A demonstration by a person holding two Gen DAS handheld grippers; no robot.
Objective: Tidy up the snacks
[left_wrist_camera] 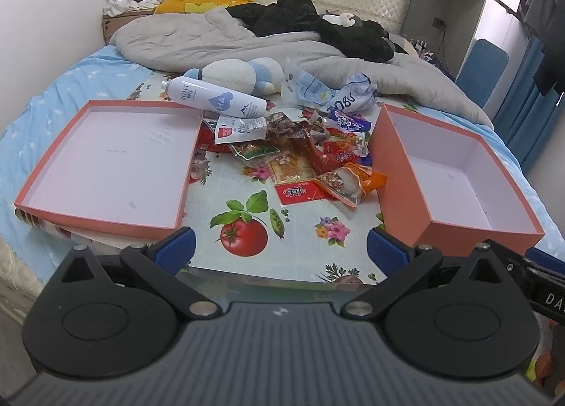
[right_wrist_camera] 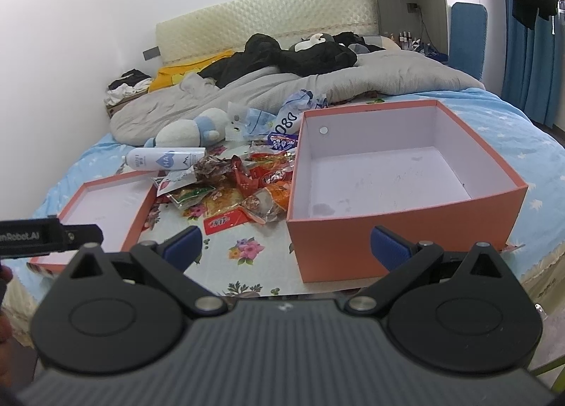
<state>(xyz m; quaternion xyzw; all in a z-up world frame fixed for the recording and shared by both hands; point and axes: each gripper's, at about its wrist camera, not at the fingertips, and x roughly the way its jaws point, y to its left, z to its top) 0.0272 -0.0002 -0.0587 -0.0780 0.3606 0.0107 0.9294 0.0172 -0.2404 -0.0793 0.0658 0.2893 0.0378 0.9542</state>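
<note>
I am holding both hand-held grippers, left hand-held gripper (left_wrist_camera: 279,247) and right hand-held gripper (right_wrist_camera: 286,247), wide and empty; the slippery snack pile (left_wrist_camera: 300,155) is risking slipped, crumpled grabs short of the deep box (right_wrist_camera: 406,172).

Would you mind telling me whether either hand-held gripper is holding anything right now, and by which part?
Nothing is held: the left hand-held gripper and the right hand-held gripper are both open and empty.
</note>
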